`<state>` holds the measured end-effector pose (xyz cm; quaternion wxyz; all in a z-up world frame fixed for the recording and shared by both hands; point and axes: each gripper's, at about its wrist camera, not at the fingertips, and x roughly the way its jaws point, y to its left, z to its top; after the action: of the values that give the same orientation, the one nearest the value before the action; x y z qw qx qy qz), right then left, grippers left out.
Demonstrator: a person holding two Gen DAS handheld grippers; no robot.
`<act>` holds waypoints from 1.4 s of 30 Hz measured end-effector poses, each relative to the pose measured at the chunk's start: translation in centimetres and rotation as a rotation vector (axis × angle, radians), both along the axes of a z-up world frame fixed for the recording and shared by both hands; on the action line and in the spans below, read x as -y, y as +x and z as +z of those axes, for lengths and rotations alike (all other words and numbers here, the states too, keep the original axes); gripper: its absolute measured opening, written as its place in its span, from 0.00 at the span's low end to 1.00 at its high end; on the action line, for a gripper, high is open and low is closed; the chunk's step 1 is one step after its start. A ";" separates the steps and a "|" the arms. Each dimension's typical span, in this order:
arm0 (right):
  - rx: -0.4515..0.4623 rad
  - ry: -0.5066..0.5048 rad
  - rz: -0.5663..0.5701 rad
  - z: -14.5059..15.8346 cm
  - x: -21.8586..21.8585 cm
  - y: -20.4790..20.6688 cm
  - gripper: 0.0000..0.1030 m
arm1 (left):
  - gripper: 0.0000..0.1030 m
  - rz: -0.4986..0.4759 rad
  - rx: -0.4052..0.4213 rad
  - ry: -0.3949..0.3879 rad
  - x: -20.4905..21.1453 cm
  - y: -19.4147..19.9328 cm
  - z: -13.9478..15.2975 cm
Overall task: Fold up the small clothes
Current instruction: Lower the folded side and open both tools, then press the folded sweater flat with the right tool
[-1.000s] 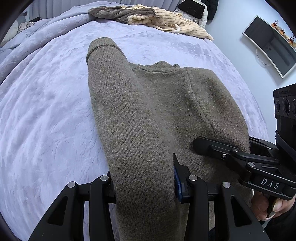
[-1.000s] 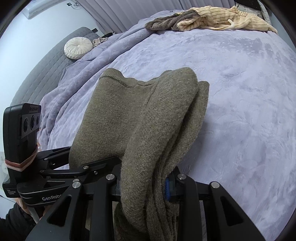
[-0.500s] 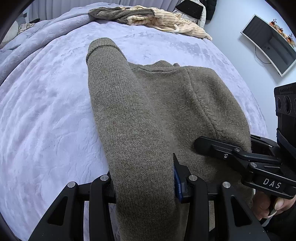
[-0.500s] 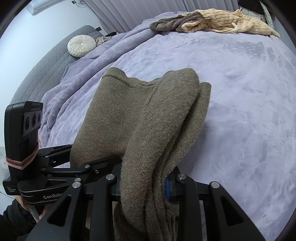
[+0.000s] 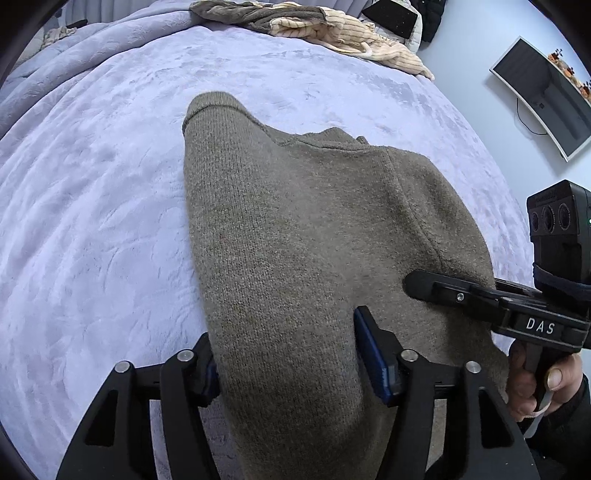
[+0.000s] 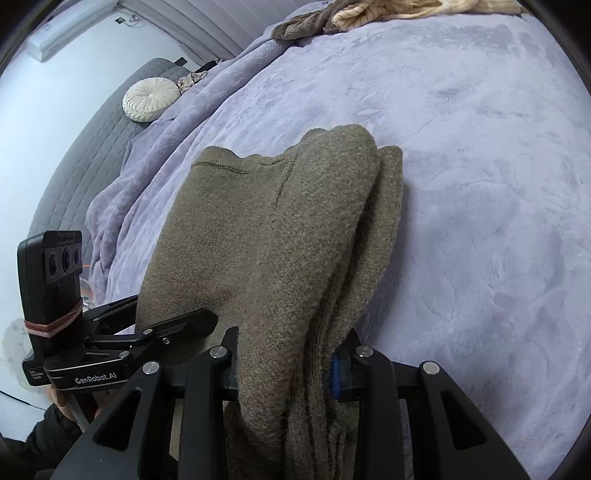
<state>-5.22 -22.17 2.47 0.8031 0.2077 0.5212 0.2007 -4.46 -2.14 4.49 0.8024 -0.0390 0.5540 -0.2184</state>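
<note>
left gripper [image 5: 291, 354]: jaws opening, a fold of the sweater [image 5: 314, 229] between them. The right-hand blue pad stands clear of the knit; the left one is hidden by the cloth, so I can't tell if it has let go on that side.
right gripper [image 6: 284, 363]: clamped on a thick stack of sweater layers, blue pad pressed into the edge of the bundle. Seen from the left camera its finger also lies across the top of the knit.
hands: one hand [image 5: 535, 384] on the right gripper's handle, low right in the left view. The other is barely visible behind the left gripper's handle in the right view.
sweater position: near edge of the blanket [image 5: 92, 221], draped from both grippers forward onto it, far end with the ribbed hem resting on the bed.
sweater state: doubled over lengthwise, several layers stacked on its right side, one seam showing on top. Looks like a narrow folded bundle, not yet flat and squared.
done: sleeves and sides seem gathered in; main fold made.
left: full release by both grippers, flatten, probably one more fold across.
clothes pile [image 5: 314, 26]: far edge of the bed, brown and cream striped items, unfolded, untouched.
round cushion [image 6: 149, 99]: far left, on the grey headboard side, irrelevant.
</note>
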 end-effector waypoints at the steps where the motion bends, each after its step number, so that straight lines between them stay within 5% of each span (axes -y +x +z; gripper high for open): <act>1: -0.010 0.025 -0.008 -0.5 0.4 0.1 0.34 | 0.65 0.004 -0.005 -0.009 -0.2 0.0 -0.2; 3: -0.024 0.068 -0.018 -1.3 1.0 0.2 0.39 | 0.66 0.005 -0.015 -0.028 -0.6 0.0 -0.3; 6: -0.037 0.102 -0.033 -2.2 1.6 0.2 0.52 | 0.95 0.039 -0.007 0.031 -0.9 0.1 -0.8; 10: -0.072 0.097 -0.082 -1.5 2.5 -0.3 0.57 | 0.95 0.067 0.013 0.041 -2.1 -0.6 0.4; 13: 0.062 -0.034 -0.110 2.2 2.3 -2.4 0.58 | 0.95 0.119 0.133 0.158 -2.6 -1.7 2.8; 19: 0.262 -0.039 0.210 6.5 -2.7 -5.8 0.58 | 0.95 0.174 0.186 0.286 -2.6 0.0 3.2; 25: 0.178 -0.081 0.211 2.7 -1.9 -5.3 0.57 | 0.95 0.169 0.136 0.292 -2.9 1.5 0.8; 28: 0.139 0.002 0.176 1.2 0.2 -4.9 0.54 | 0.95 0.167 0.109 0.275 -2.9 1.6 0.1; 31: 0.171 0.059 0.185 2.8 1.0 -4.6 0.56 | 0.95 0.161 0.111 0.251 -2.6 1.1 1.8; 34: 0.227 0.079 0.192 4.8 1.0 -2.5 0.69 | 0.95 0.120 0.121 0.206 -1.4 -0.1 3.6; 37: 0.176 0.114 0.211 4.2 0.8 1.3 0.70 | 0.95 0.073 0.108 0.174 0.1 -1.4 3.9; 42: 0.044 0.114 0.181 0.4 0.8 5.7 0.70 | 0.95 0.039 0.061 0.277 1.5 -2.2 1.5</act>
<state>0.52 -22.93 2.90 0.7798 0.2007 0.5077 0.3065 -6.65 -3.68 5.96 0.8208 0.0680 0.5531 -0.1255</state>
